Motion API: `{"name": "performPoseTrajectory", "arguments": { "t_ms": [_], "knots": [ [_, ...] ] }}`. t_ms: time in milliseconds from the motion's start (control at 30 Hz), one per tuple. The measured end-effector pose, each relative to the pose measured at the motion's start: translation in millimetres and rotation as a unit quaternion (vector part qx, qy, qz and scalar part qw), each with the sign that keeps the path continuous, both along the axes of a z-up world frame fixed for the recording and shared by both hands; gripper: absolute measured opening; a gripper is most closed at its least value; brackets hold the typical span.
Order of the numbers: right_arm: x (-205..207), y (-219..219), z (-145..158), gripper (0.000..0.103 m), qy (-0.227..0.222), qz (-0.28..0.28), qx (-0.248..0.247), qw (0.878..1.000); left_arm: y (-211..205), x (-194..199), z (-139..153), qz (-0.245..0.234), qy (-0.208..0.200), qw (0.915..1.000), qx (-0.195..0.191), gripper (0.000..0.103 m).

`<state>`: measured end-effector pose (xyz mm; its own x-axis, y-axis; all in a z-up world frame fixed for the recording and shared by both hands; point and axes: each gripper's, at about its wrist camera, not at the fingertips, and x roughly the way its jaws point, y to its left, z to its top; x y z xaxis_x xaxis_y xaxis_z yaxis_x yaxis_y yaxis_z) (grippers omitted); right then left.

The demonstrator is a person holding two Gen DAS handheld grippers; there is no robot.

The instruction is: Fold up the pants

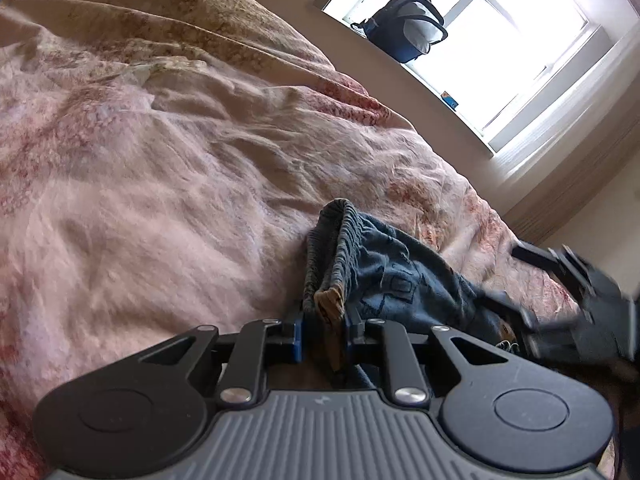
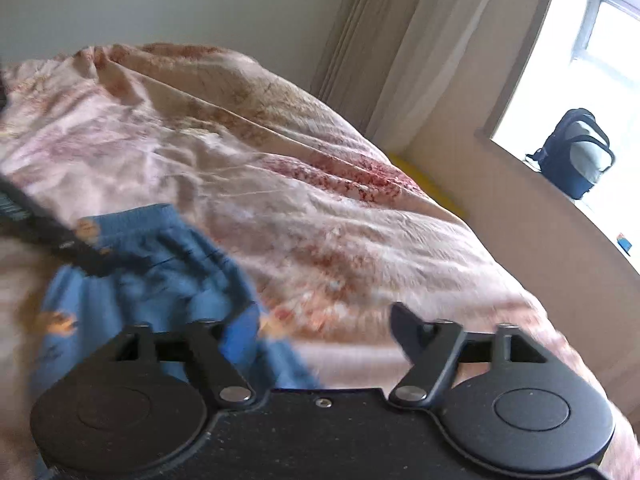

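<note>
The left hand-held gripper [image 1: 323, 330] was clamped on the waistband of the pants [image 1: 384, 276] — blue, bunched on the pink flowered bed cover [image 1: 160, 184]. The right hand-held gripper [image 2: 326, 332] stood wide, nothing between its jaws, the pants lying just to its left. Beyond the bed, a dark backpack [image 2: 576, 152] sat on the windowsill.

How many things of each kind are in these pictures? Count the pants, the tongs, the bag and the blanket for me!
Pants: 1
Tongs: 2, left tongs and right tongs
Bag: 1
Blanket: 1
Total: 5
</note>
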<state>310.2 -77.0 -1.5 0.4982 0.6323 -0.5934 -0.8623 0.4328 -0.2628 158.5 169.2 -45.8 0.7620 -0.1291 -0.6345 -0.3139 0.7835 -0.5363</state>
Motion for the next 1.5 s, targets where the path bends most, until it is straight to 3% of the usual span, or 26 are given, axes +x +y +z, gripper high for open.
{"name": "performPoseTrajectory", "arguments": {
  "t_ms": [100,233,333,533,700,800,900,1000,1100,1233,1333,1500],
  "knots": [
    [-25,-20,-4,0.096,-0.002,-0.017,-0.002,1.000,-1,1,1,0.001,0.003,1.0000,0.003,0.020],
    [-40,-14,-37,0.098,-0.046,-0.037,-0.077,0.995,-4,1,4,0.010,0.009,0.9999,0.005,0.020],
    [-38,-19,-35,0.101,-0.036,-0.068,-0.055,0.996,-6,2,12,0.015,0.008,0.9998,0.009,0.020],
    [-63,-73,2,0.102,-0.085,-0.138,0.006,0.987,-23,3,48,-0.010,-0.027,0.9981,0.055,0.019],
    [-82,-143,11,0.102,-0.052,-0.226,0.044,0.972,-61,3,92,-0.065,-0.078,0.9885,0.112,0.019],
    [-94,-176,6,0.102,-0.030,-0.271,0.051,0.961,-100,8,118,-0.116,-0.106,0.9754,0.155,0.019],
    [-102,-200,2,0.102,-0.023,-0.300,0.069,0.951,-144,13,137,-0.172,-0.128,0.9571,0.195,0.019],
    [-106,-219,3,0.102,-0.021,-0.335,0.106,0.936,-194,17,144,-0.233,-0.139,0.9325,0.238,0.019],
    [-103,-241,6,0.102,-0.010,-0.361,0.137,0.922,-249,23,139,-0.294,-0.135,0.9029,0.283,0.019],
    [-101,-267,2,0.102,-0.009,-0.384,0.153,0.910,-308,32,118,-0.361,-0.118,0.8722,0.308,0.019],
    [-99,-286,-6,0.102,-0.008,-0.399,0.153,0.904,-339,34,100,-0.388,-0.108,0.8607,0.312,0.019],
    [-86,-315,-16,0.102,0.001,-0.435,0.157,0.886,-370,43,69,-0.418,-0.081,0.8531,0.302,0.019]
  ]
}}
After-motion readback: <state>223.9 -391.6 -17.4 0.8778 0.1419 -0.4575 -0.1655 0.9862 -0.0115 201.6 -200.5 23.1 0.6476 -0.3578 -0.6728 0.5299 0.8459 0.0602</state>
